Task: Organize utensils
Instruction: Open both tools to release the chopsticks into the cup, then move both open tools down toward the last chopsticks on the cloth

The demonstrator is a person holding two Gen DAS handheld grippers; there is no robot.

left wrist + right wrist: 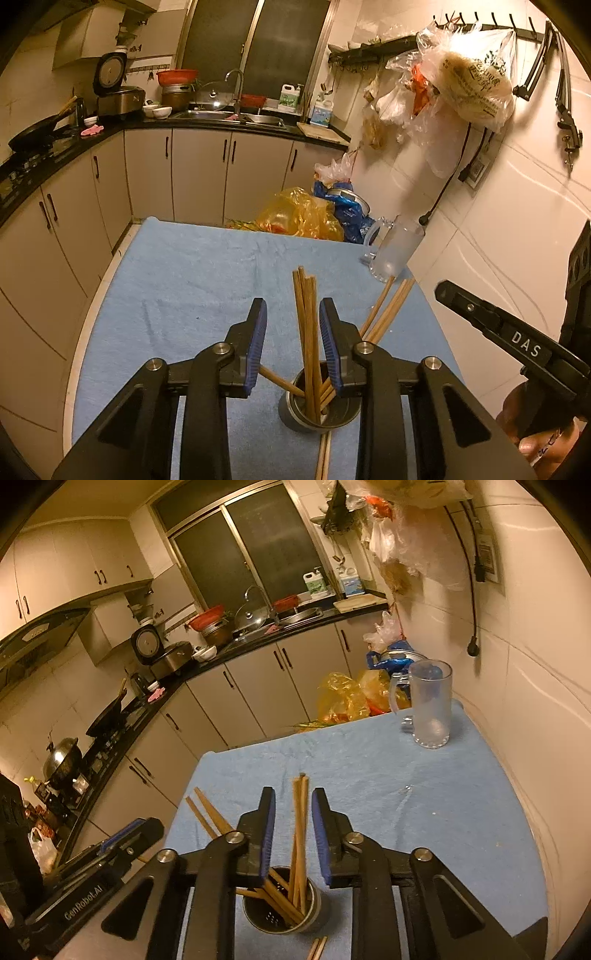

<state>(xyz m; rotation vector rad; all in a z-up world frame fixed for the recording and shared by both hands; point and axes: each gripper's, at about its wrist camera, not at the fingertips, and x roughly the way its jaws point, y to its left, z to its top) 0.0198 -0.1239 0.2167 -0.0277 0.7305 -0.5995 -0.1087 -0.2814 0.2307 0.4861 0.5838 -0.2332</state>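
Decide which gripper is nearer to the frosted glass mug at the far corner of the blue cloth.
Right, though only slightly. The right gripper hovers open over the metal holder, on the side toward the mug. The left gripper hangs over the same holder, further from the mug's wall side.

Loose chopsticks (322,458) cut off by the bottom edge, holder (284,910) rim partly behind tool fingers (266,834)

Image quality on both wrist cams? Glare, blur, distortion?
Left wrist: warm yellow cast, heavy fisheye bending, black vignette corners; glare blows out the hanging plastic bag; chopsticks sharp. Right wrist: same cast and bending; wall washed bright; glass mug slightly soft; no obvious motion blur.
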